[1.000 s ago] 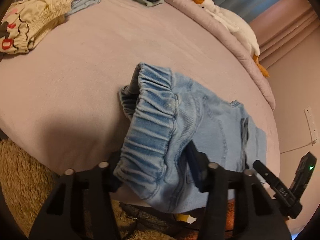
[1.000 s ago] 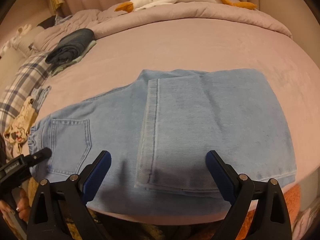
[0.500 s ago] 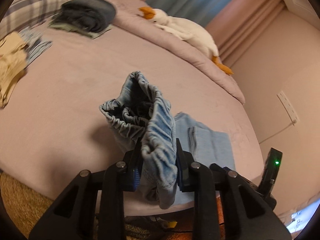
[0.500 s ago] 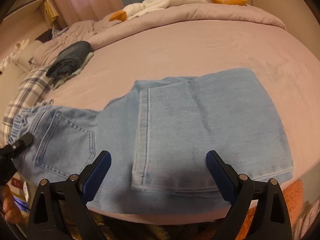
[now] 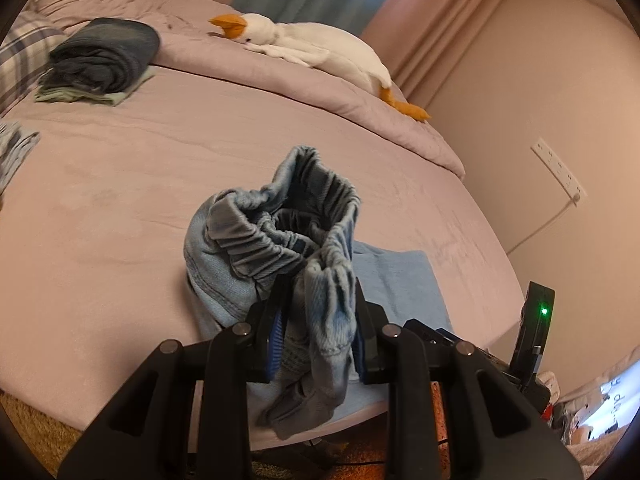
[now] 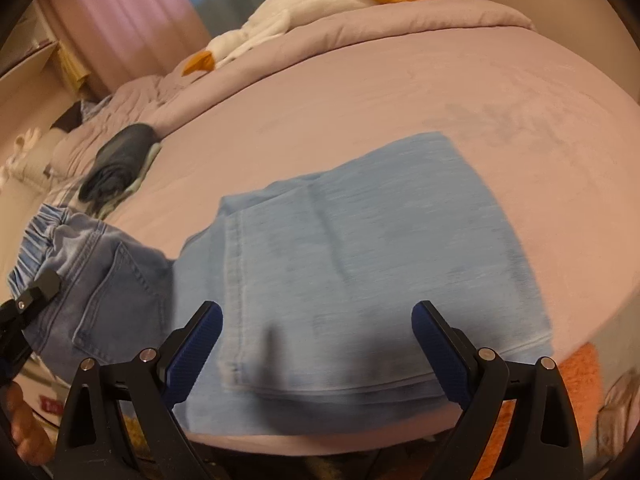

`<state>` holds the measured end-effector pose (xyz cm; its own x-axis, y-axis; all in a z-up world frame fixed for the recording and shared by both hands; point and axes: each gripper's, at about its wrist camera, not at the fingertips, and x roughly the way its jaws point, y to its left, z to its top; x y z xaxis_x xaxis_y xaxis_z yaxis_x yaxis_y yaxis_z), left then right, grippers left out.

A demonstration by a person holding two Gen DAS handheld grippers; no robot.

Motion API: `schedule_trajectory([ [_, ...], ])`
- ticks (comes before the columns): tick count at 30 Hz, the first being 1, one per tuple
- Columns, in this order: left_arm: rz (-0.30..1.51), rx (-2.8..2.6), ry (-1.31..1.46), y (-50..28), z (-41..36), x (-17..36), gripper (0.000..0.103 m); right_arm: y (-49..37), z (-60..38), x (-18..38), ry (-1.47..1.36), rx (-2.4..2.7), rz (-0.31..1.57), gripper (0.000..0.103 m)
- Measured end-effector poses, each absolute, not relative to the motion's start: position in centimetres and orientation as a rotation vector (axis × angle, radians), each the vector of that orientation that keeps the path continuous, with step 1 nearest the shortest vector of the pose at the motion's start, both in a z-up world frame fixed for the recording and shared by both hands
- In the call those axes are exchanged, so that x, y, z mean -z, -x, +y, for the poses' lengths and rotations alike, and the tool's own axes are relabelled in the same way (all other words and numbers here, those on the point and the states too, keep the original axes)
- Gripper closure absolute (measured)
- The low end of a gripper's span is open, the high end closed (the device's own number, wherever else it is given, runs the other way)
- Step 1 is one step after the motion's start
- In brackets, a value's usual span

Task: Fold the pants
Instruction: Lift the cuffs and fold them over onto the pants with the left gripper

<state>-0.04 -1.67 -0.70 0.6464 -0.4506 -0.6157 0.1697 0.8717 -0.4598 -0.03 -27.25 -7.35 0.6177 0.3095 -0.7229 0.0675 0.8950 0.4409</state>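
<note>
Above the bed (image 5: pixel 120 184), the left claw (image 5: pixel 318 340) now lifts the jeans' waistband (image 5: pixel 288 216) higher, clamped; the right claw (image 6: pixel 316 348) hovers wide.

Pants waistband (image 5: pixel 320 300) between left gripper (image 5: pixel 318 344) fingers (image 5: pixel 272 336) (bunched)

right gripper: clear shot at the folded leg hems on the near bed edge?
Probably yes. The right gripper is open and empty, jaws straddling the folded leg hems just ahead; nothing lies between. The left gripper pinches the waistband, off to the side.
</note>
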Motion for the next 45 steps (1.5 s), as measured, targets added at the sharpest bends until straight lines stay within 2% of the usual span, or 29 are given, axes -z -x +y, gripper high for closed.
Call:
schedule_trajectory([
  [18, 0.957, 0.457, 0.182, -4.3, -11.3, 6.4, 0.074, 1.2, -32.6, 9.4, -0.577, -0.094, 0.91, 0.008],
  [23, 0.969, 0.497, 0.233, -4.9, -11.8, 6.8, 0.057, 1.0, -32.9, 9.5, -0.579, -0.107, 0.907, 0.008],
  [25, 0.973, 0.55, 0.294, -4.6, -11.6, 6.4, 0.039, 1.1, -32.9, 9.6, -0.583, -0.11, 0.906, 0.008],
  [26, 0.977, 0.569, 0.326, -4.4, -11.5, 6.1, 0.036, 1.0, -32.9, 9.6, -0.583, -0.111, 0.906, 0.008],
  [31, 0.941, 0.598, 0.348, -2.3, -10.9, 3.4, 0.022, 1.3, -33.0, 9.5, -0.588, -0.11, 0.9, 0.008],
  [37, 0.842, 0.545, 0.349, 0.1, -7.7, 0.4, 0.013, 1.2, -33.0, 9.3, -0.597, -0.102, 0.897, 0.008],
  [40, 0.828, 0.43, 0.337, 0.1, -5.3, 0.8, 0.015, 1.1, -32.6, 8.9, -0.587, -0.109, 0.886, 0.008],
  [41, 0.841, 0.399, 0.336, -0.1, -4.6, 1.3, 0.019, 1.1, -32.4, 8.7, -0.582, -0.115, 0.882, 0.008],
  [43, 0.895, 0.339, 0.348, 0.0, -3.2, 2.9, 0.049, 1.1, -31.7, 8.3, -0.569, -0.136, 0.87, 0.008],
  [45, 0.945, 0.333, 0.353, 0.0, -2.7, 4.2, 0.059, 0.9, -30.9, 8.1, -0.557, -0.153, 0.869, 0.008],
])
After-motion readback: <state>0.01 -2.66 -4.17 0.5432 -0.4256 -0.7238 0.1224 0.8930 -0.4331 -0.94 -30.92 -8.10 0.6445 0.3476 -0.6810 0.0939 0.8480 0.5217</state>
